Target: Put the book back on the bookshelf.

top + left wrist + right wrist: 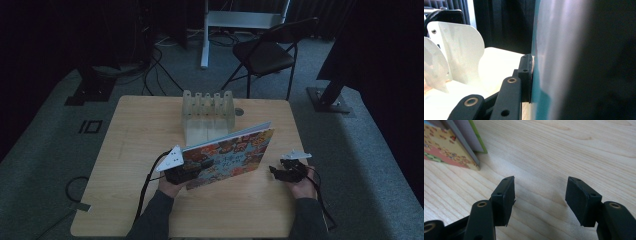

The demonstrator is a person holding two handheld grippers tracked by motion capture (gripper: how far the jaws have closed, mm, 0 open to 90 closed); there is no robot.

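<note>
Picture book point(230, 157), colourful cover toward the person, stands tilted on its lower edge with the left gripper point(181, 172) clamped on its near left corner; in the left gripper view one black pad point(527, 77) presses flat against the teal cover point(544, 75). The step in hand looks like lifting or standing the book to slot it into the white divider rack point(207, 117) just beyond the gripper. The next move probably calls for a steady grip and lining the spine up with a gap between dividers. The right gripper point(287, 172) rests off the book's far corner, jaws apart and empty over bare wood. Around them lie a pale wooden table point(130, 150), grey carpet, a folding chair point(265, 52) and a dark room.
</note>
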